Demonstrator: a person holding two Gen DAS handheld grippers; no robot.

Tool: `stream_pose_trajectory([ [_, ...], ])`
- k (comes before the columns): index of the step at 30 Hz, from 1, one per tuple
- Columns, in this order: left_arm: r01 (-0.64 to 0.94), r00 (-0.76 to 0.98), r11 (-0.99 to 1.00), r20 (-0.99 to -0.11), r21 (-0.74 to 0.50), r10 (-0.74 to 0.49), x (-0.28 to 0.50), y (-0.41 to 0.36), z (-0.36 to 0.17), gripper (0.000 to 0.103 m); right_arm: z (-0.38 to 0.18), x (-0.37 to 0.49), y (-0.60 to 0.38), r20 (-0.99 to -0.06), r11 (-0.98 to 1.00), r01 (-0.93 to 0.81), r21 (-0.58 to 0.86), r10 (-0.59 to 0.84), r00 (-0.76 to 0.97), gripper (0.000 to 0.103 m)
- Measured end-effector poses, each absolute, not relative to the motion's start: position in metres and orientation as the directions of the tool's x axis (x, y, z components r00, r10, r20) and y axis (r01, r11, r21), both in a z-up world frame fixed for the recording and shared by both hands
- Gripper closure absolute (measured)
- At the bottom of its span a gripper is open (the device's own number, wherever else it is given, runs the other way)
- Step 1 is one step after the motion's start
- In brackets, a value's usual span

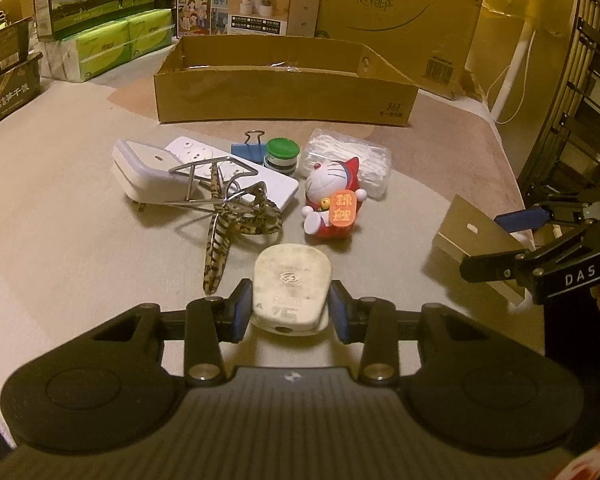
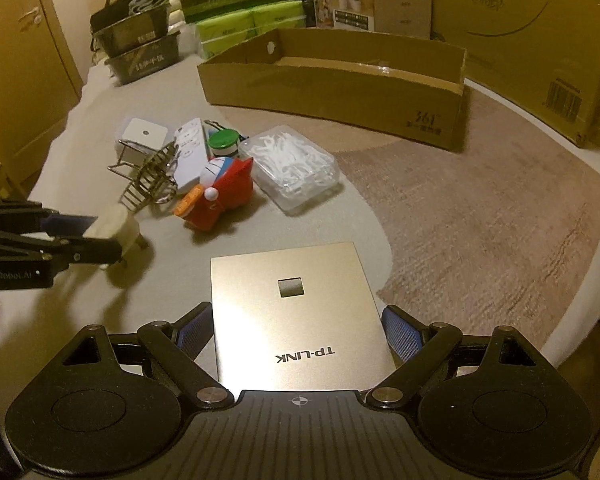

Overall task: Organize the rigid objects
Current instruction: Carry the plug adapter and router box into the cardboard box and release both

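My left gripper (image 1: 290,312) is shut on a white plug adapter (image 1: 292,284), held just above the beige surface; it shows at the left of the right wrist view (image 2: 114,226). My right gripper (image 2: 298,336) is shut on a silver TP-LINK box (image 2: 296,312), seen at the right of the left wrist view (image 1: 474,234). A pile lies ahead: red Doraemon figure (image 1: 334,200), white power strip (image 1: 236,168), white cube charger (image 1: 148,168), wire rack (image 1: 220,192), blue binder clip (image 1: 250,148), green-capped jar (image 1: 282,154), clear box of floss picks (image 1: 356,156). An open cardboard box (image 1: 284,96) stands behind.
Cartons and green tissue packs (image 1: 116,40) line the back. Dark crates (image 1: 8,80) stand at the far left. A fan stand (image 1: 512,64) and a rack are at the right. The surface's right edge drops off near the right gripper.
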State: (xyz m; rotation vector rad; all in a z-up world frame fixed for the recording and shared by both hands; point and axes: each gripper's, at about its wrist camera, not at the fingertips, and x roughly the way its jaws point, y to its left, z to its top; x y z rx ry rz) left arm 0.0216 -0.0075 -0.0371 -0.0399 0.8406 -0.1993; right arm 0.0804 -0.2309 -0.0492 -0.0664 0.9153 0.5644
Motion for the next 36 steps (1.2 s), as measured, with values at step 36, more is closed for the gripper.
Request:
stream_pose_trajectory([
  [36, 0.167, 0.788, 0.982, -0.588, -0.087, -0.186, 0.190, 0.023, 0.047, 0.067, 0.034, 0.229, -0.217, -0.600, 0.927, -0.298, 0.229, 0.375, 0.707, 0.014],
])
